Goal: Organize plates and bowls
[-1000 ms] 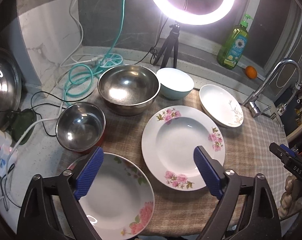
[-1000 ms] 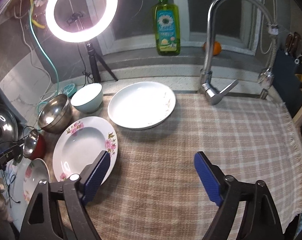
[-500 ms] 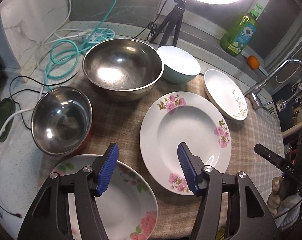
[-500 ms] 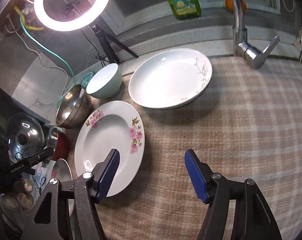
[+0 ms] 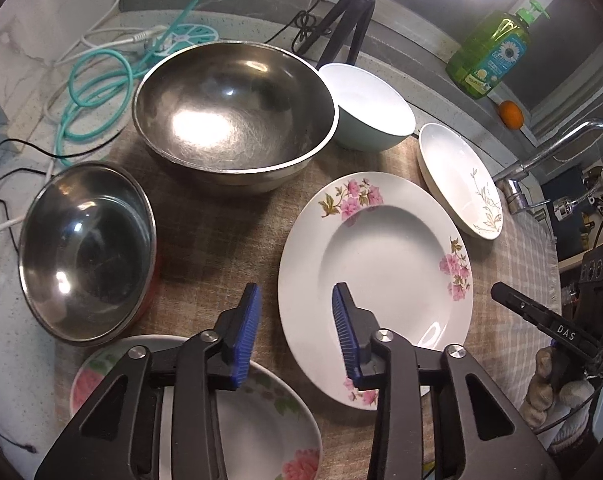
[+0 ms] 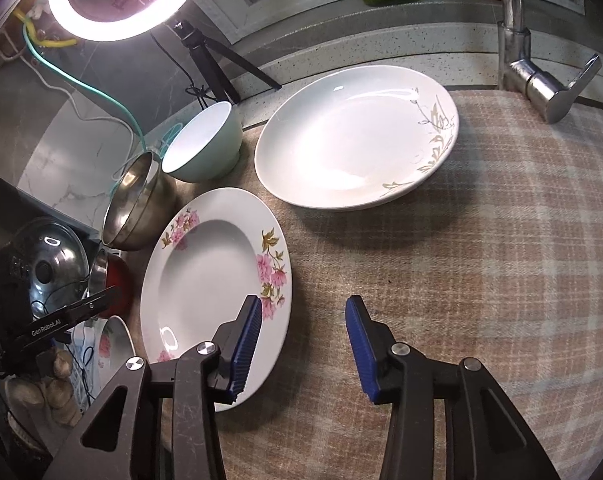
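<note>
L claw [image 5: 295, 328] spread, empty, lower centre | R claw [image 6: 301, 344] spread, empty | pink plate [image 5: 375, 286] mid-frame: glazed, slippery, fragile – to be pinched at rim

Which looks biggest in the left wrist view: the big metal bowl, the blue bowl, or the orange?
1. big metal bowl
2. blue bowl
3. orange
The orange sits farther back, so it may look extra small.

plates: you've got 3, pink-flower plate [image 5: 375, 280], leaf-pattern plate [image 5: 459, 184], near flowered plate [image 5: 257, 432]
steel bowls: 2, large steel bowl [image 5: 233, 112], small steel bowl [image 5: 85, 252]
ceramic bowls: 1, mint bowl [image 5: 367, 106]
soap bottles: 1, green bottle [image 5: 491, 54]
oranges: 1, orange [image 5: 510, 114]
</note>
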Available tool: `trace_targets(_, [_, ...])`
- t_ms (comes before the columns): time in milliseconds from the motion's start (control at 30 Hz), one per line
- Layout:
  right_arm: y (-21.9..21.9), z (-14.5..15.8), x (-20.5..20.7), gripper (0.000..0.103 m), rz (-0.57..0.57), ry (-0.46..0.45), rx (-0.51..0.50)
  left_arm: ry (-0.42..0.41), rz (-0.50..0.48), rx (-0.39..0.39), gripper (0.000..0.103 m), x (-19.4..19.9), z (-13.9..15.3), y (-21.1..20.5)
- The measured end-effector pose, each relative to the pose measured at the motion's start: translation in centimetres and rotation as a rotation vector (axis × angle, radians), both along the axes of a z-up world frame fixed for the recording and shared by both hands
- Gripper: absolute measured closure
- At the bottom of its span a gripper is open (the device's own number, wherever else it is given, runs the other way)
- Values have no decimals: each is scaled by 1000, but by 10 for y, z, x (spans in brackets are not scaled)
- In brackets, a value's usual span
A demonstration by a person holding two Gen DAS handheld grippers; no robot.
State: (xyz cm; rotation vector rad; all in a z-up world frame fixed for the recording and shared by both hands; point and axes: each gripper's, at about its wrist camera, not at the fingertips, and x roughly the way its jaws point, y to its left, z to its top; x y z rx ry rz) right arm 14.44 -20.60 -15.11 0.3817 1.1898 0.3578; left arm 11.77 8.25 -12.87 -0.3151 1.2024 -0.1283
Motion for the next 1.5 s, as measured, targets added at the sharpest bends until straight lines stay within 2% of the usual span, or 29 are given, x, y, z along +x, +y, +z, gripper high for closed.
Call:
trace_targets(133, [-2,-10,5,66,-15,33,26,21,5,-19,71,6,-7,3])
trace_targets(233, [-5,-17,9,66,-24,55,47,36,14,-30,76,10,-12,8])
trace_targets(467, [-6,-27,16,68,-26,96,107,64,23,-61,76,17,-20,10])
trace_targets(767, [2,-32,24,79,-1,120,123,88,24,-84,76,24,-28,10])
trace_targets(1033, [7,-34,28,81,15,131,133,106,20,-90,78,29,-33,13])
trace_targets(1133, [9,-34,29,83,22,133,138,107,10,-99,83,30,-34,10])
trace_targets(1500, [17,-36,32,89,41,150,160,109,-2,-91,83,31,-34,9])
